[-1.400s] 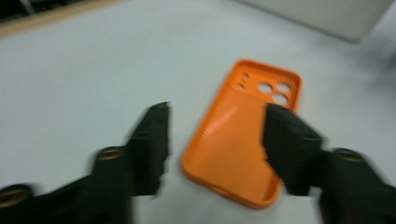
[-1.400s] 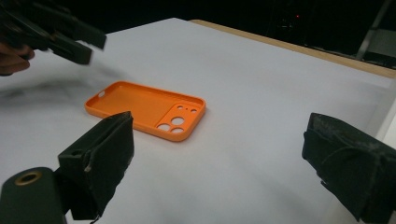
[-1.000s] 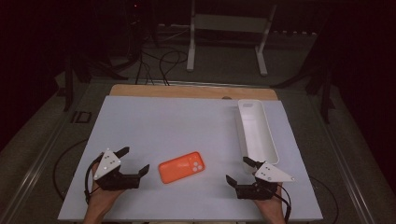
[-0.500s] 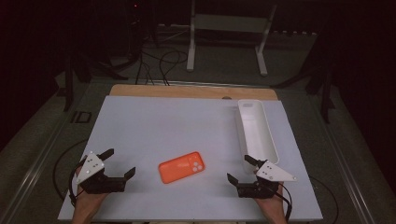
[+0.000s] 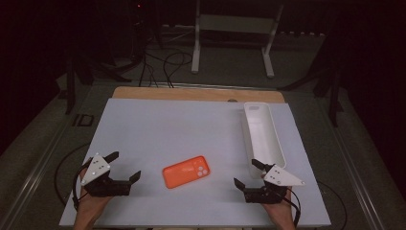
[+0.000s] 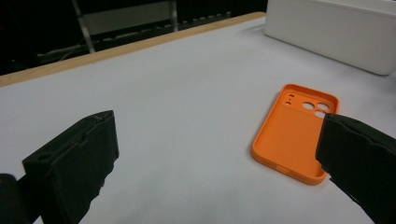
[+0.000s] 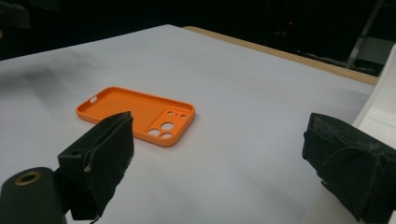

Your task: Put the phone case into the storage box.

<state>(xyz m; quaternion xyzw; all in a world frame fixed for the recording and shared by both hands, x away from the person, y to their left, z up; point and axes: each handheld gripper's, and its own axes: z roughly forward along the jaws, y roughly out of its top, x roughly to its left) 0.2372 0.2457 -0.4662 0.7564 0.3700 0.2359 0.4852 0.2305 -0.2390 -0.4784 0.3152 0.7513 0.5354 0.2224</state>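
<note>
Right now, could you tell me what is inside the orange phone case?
The orange phone case lies open side up with nothing inside: just its bare inner floor and camera cutouts. What lies beneath it on the white table is covered.

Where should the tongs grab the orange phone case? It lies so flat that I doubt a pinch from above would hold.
Probably on a long side wall. The orange phone case lies hollow side up on the table, so its raised rim offers a lip. The left tongs stand open and apart from it, facing one end; coming down over the near long edge, one jaw inside the rim and one outside, looks safest.
</note>
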